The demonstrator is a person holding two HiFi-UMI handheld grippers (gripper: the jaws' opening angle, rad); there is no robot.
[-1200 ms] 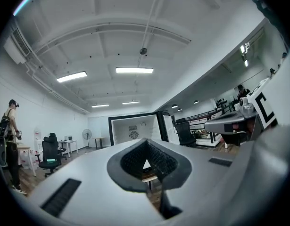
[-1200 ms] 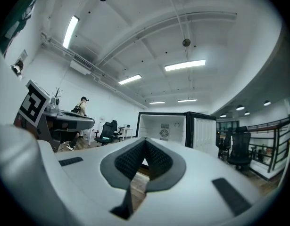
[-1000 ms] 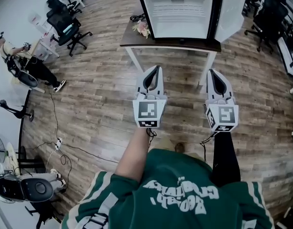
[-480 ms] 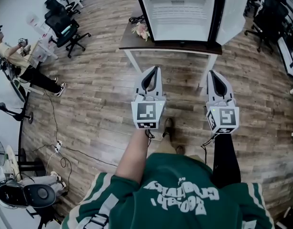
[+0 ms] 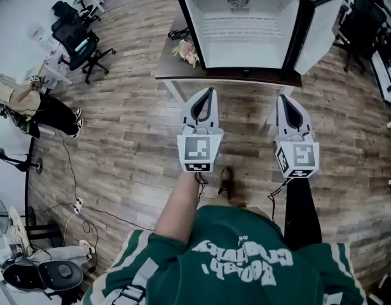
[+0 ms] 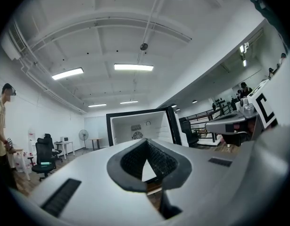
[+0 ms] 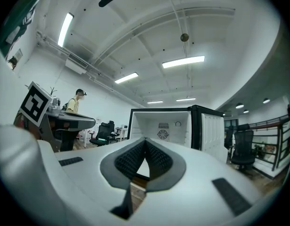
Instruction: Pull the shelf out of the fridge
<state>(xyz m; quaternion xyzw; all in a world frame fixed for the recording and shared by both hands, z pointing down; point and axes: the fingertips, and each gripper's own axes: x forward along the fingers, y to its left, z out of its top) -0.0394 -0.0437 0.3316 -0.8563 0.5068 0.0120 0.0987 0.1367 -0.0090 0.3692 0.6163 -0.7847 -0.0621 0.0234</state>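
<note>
The shelf (image 5: 245,24) is seen only as faint wire lines across the upper half of the white interior of the fridge (image 5: 265,51), where it is seated between the side walls; its front edge cannot be made out clearly. The fridge is set on a dark desk (image 5: 233,77), with its door (image 5: 319,33) swung open to the right and a small bunch of flowers (image 5: 190,51) lying on the desk just beside its left wall.

The left claw (image 5: 208,93) and the right claw (image 5: 283,99) are held side by side over the wooden floor (image 5: 131,126), both pointed at the fridge opening and well apart from it. In each gripper view the pads are seen closed together at the tips with nothing between them, so both claws are empty.

The step in hand is judged to be the approach, with no contact yet made. For a clean pull, both claws should probably be opened before the interior is entered. The front edge of the shelf should then be taken at two points, one towards each side. The shelf is best drawn out level and evenly, since a skewed pull would likely jam it against the side walls. Clearance from the open door should be kept on the right, and from the flowers on the left.
</note>
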